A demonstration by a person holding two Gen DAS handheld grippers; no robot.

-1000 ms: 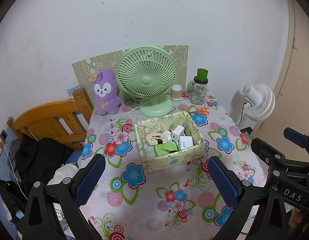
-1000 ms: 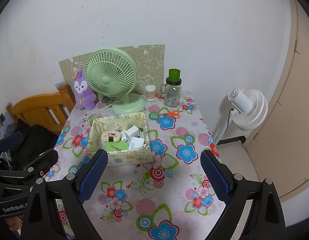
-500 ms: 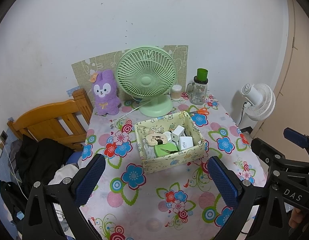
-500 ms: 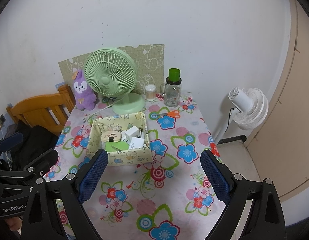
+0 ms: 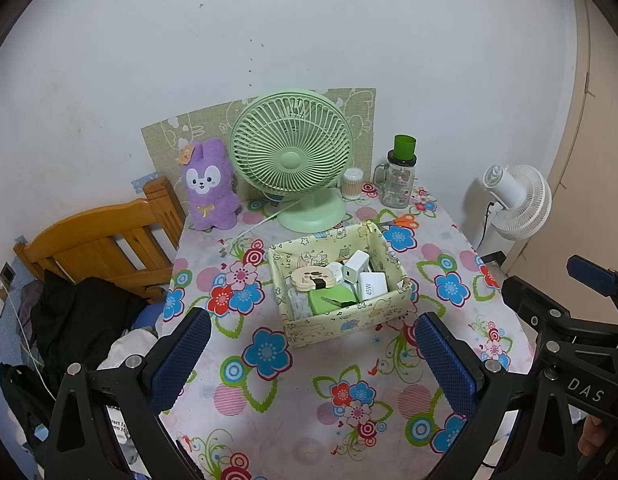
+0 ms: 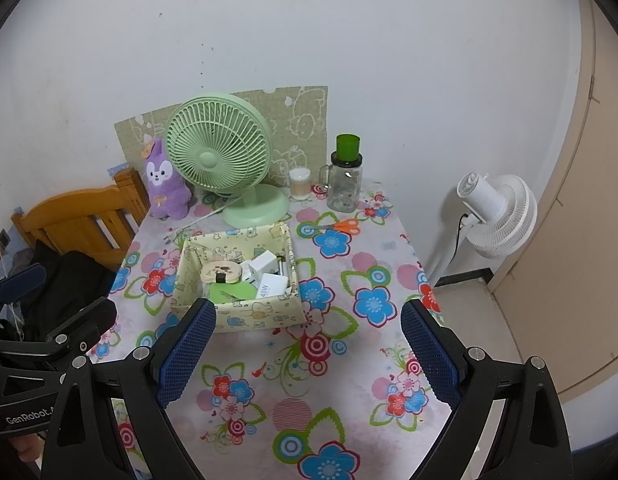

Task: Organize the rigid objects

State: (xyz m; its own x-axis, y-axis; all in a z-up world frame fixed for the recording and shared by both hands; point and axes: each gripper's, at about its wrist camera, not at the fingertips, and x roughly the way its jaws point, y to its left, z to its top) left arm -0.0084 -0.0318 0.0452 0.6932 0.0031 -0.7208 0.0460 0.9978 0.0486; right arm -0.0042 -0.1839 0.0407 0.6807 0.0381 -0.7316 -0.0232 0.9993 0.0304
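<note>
Grippers left (image 5: 309,354) and right (image 6: 307,348) hover side by side above the table (image 6: 341,364), jaws spread, empty.

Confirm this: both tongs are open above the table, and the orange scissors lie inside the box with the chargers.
Wrong on the scissors. In the right wrist view they lie on the table behind the box, near the jar. Both the left tongs and the right tongs are open above the table.
</note>
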